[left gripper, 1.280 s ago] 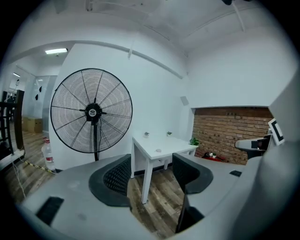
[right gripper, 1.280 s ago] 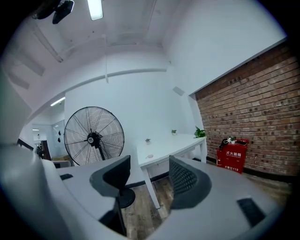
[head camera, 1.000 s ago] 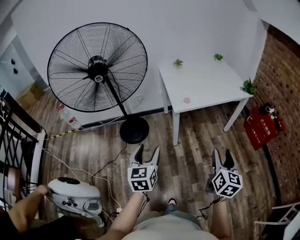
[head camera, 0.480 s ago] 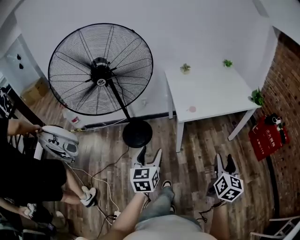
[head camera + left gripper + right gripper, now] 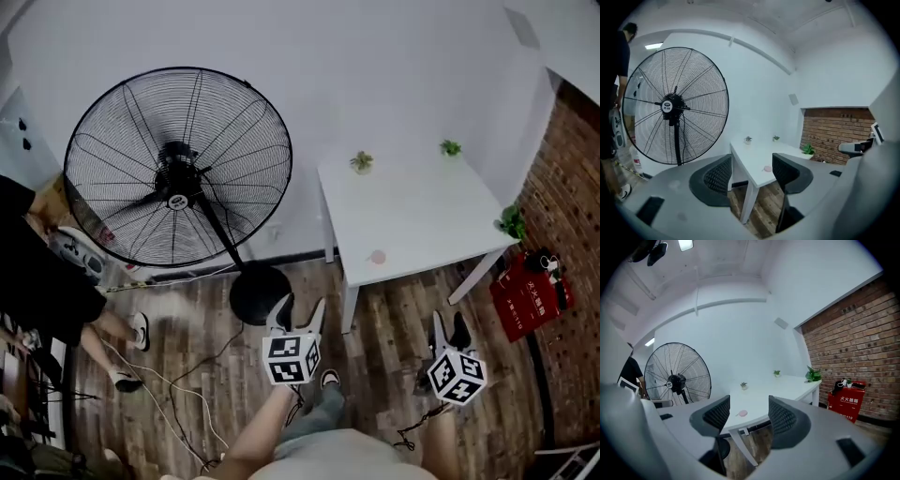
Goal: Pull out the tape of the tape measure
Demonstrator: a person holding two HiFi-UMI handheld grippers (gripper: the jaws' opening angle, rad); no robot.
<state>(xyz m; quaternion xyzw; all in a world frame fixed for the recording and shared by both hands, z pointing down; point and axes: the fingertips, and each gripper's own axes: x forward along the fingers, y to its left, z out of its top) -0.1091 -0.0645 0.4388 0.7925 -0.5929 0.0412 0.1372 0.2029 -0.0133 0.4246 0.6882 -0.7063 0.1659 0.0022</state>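
1. Left tongs [image 5: 299, 303] and right tongs [image 5: 449, 321]: both are held low over the wooden floor [image 5: 394, 319]. Their jaws are spread, and neither gripper view shows anything between them.
2. Desk [image 5: 422, 211]: white, ahead of both tongs and well apart from them. The pink round thing [image 5: 377, 256] near its front edge is probably the tape measure. It is too small to confirm, and no drawn tape shows.
3. Risk A: the pink round thing lies close to the desk edge, so a sideways nudge from one jaw can push it off onto the floor.
4. Risk B: a small round case on a smooth top can slide or spin if one pair of tongs pulls alone. The other pair needs to pin the case first.
5. Risk C: the fan [image 5: 178, 178] stands on its base [image 5: 260, 292] near the left tongs' way forward, and cables [image 5: 178, 384] lie on the floor further left. A careless step can catch either.
6. Risk D: two small plants [image 5: 362, 161] stand at the desk's far edge, and an overlong reach can topple them.
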